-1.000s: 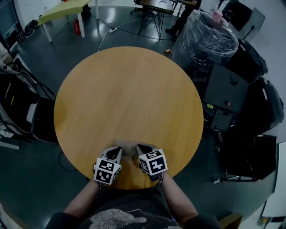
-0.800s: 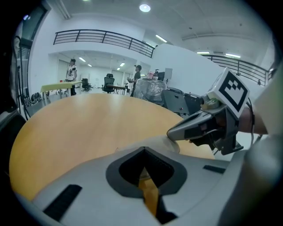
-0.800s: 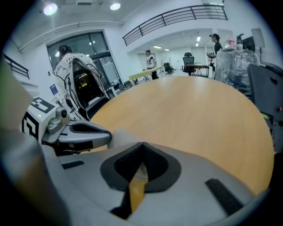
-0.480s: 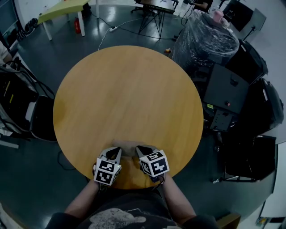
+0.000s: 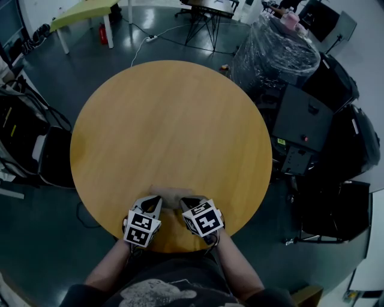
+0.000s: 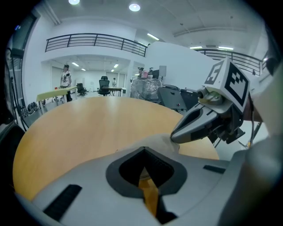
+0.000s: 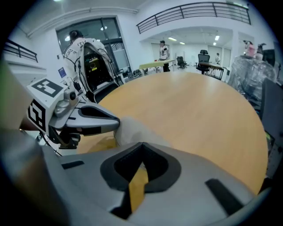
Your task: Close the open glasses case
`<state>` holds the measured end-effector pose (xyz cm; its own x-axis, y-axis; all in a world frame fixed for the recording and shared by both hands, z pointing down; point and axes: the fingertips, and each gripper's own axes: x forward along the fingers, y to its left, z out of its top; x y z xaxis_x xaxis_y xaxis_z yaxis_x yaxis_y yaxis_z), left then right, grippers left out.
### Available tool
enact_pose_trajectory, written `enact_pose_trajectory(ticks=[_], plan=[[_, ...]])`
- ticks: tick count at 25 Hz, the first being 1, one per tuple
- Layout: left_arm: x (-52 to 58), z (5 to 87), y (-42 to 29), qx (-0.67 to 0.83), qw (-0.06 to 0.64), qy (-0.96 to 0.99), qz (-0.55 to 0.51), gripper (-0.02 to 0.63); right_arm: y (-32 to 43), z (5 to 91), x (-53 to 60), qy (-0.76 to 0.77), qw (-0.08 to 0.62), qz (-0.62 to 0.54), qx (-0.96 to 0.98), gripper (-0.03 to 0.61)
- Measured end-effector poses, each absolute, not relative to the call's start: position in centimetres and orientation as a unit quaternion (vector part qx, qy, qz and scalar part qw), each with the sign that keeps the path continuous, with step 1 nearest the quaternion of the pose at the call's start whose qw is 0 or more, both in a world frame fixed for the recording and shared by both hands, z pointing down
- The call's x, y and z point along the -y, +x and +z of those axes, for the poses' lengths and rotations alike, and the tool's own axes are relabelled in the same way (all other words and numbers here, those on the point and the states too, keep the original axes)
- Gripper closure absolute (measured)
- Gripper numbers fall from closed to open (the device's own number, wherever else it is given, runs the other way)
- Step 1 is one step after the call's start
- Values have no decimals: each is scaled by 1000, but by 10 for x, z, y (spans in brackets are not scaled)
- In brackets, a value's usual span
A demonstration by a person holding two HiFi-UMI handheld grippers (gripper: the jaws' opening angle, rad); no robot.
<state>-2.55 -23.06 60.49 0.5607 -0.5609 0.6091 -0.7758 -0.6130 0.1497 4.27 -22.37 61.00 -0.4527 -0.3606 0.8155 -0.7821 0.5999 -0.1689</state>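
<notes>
A beige glasses case lies near the front edge of the round wooden table. It shows as a low rounded mound with no raised lid visible. My left gripper is shut, its tip at the case's left end. My right gripper is also shut, its tip at the case's right end. In the left gripper view the case lies just past my shut jaws, and the right gripper's fingers rest on its far side. In the right gripper view the case sits under the left gripper's fingers.
The table's front edge is just behind the grippers. A plastic-wrapped bundle and black equipment cases stand to the right of the table. A black chair is at its left, and a green table stands far back.
The right gripper has edged slightly left and back. The case and the left gripper stay where they were.
</notes>
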Motion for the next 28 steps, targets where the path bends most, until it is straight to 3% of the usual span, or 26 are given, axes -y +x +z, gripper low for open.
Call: enact_pose_trajectory(ticks=[11, 28], plan=[[233, 609, -21, 389, 199, 862, 257, 606, 45, 615, 226, 354, 401, 272, 800, 589], [232, 605, -31, 405, 204, 859, 238, 606, 41, 608, 224, 406, 322, 255, 817, 589]])
